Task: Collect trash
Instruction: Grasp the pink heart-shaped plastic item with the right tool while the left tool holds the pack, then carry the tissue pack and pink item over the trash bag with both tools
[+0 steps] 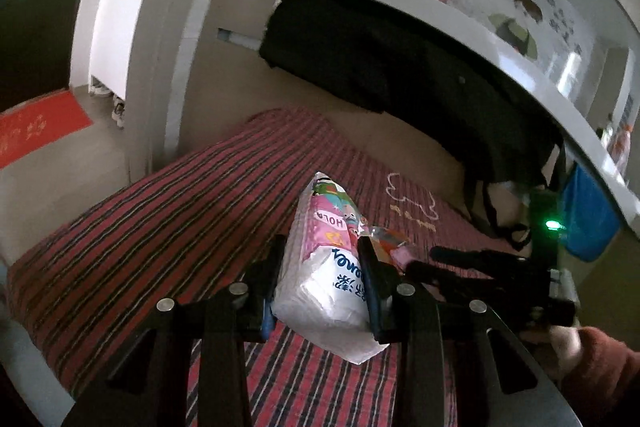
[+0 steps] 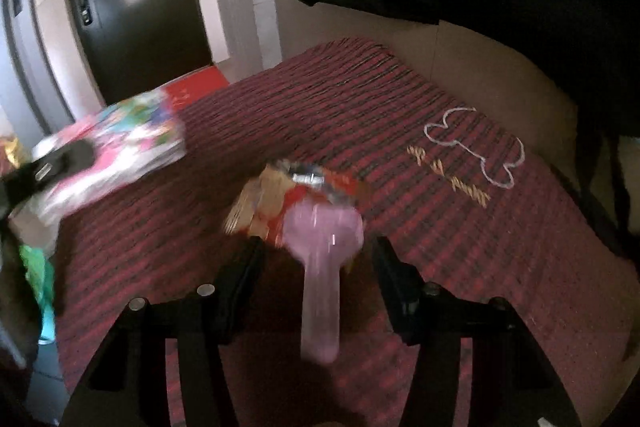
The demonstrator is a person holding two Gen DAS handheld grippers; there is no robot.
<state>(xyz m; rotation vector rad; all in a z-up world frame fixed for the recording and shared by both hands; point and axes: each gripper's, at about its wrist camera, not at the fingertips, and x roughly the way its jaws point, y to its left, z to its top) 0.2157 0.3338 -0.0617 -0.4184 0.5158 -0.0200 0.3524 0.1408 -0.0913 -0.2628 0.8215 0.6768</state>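
On the left, we hold the left gripper [image 1: 322,279] with its fingers [image 1: 370,259] clamped on a white-and-pink plastic packet [image 1: 326,267], lifted clear of the red striped bed cover [image 1: 160,211]. We judge the grasp sound: both fingers press the packet's flanks near its middle, and its loose lower corner hangs free below. To carry it well, we should keep the squeeze steady and move it level toward wherever the trash is gathered; no bin shows in either view.

Moving right, the right gripper [image 2: 316,259] hangs over the bed with its fingers [image 2: 390,267] apart. Between them, blurred, lie a pink spoon-shaped item [image 2: 322,267] and a red-and-gold snack wrapper [image 2: 276,199]; we cannot tell whether the pink item touches either finger or rests on the cover. We judge this the next pickup: centre the fingers on the wrapper, lower until they straddle it, then close.

Further right, black clothing [image 1: 400,67] hangs from the grey counter edge [image 1: 520,59] above the bed's far side, and a blue cloth [image 1: 588,215] hangs beyond. Neither blocks the wrapper, though the clothing limits overhead room.
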